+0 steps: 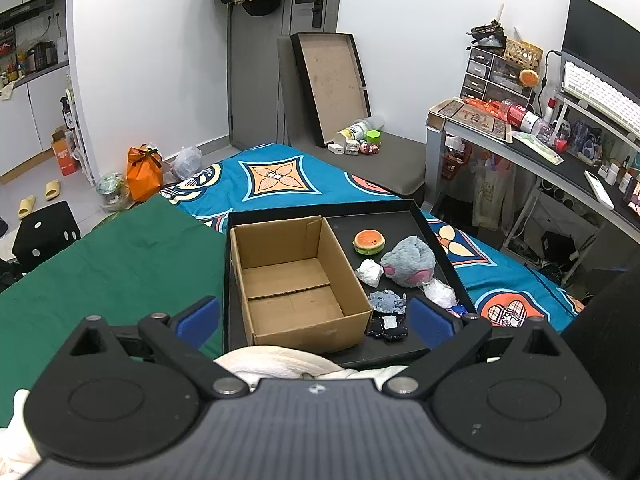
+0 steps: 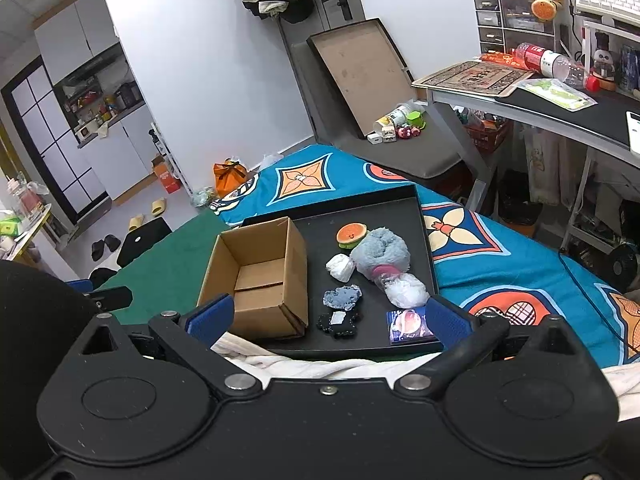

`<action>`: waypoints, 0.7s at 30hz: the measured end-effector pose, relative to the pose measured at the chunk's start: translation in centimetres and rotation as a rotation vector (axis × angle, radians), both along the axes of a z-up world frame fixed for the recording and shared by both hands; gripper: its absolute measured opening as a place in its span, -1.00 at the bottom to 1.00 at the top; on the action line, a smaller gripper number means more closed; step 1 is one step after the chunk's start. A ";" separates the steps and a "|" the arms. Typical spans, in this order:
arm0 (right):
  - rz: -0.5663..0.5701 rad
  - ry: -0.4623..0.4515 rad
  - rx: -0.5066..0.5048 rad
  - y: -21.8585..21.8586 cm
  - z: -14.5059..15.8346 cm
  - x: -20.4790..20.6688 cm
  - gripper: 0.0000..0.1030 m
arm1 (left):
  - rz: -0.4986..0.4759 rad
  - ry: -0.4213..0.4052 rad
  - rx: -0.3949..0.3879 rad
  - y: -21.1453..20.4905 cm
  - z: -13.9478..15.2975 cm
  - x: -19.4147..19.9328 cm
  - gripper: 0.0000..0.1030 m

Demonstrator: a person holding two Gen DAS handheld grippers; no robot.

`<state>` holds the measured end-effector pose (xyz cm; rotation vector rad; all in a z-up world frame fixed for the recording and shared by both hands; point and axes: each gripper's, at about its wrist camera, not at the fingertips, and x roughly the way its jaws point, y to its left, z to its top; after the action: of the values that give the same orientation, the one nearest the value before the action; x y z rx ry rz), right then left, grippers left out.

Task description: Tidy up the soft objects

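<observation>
Both the left gripper (image 1: 314, 322) and right gripper (image 2: 326, 318) are hanging wide open and empty, while the grey plush (image 2: 380, 254), lying on the tray (image 2: 400, 208) at 3 o'clock of the box (image 2: 256, 276), is looking light and squashy, best pinched across its fluffy middle.

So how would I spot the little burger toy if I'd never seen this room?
Find the black tray lying on the blue patterned bedspread; an open cardboard box fills its left side. Right of the box, at the far end of the loose items, sits the burger toy against a grey-blue plush. It is the only orange, round, bun-shaped piece there.
</observation>
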<state>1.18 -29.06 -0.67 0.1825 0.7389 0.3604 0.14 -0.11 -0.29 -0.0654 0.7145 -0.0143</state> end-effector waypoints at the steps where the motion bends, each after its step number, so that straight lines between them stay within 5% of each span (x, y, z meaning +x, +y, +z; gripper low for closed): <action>1: -0.002 -0.001 -0.003 0.0 0.0 0.0 1.00 | 0.000 -0.001 -0.003 -0.1 0.0 0.0 0.95; 21: -0.008 -0.011 -0.002 -0.2 -0.2 -0.2 1.00 | 0.008 0.003 0.000 -0.2 -0.2 0.0 0.95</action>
<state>0.99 -29.22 -0.84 0.1819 0.7268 0.3525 0.10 -0.33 -0.52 -0.0683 0.7175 -0.0063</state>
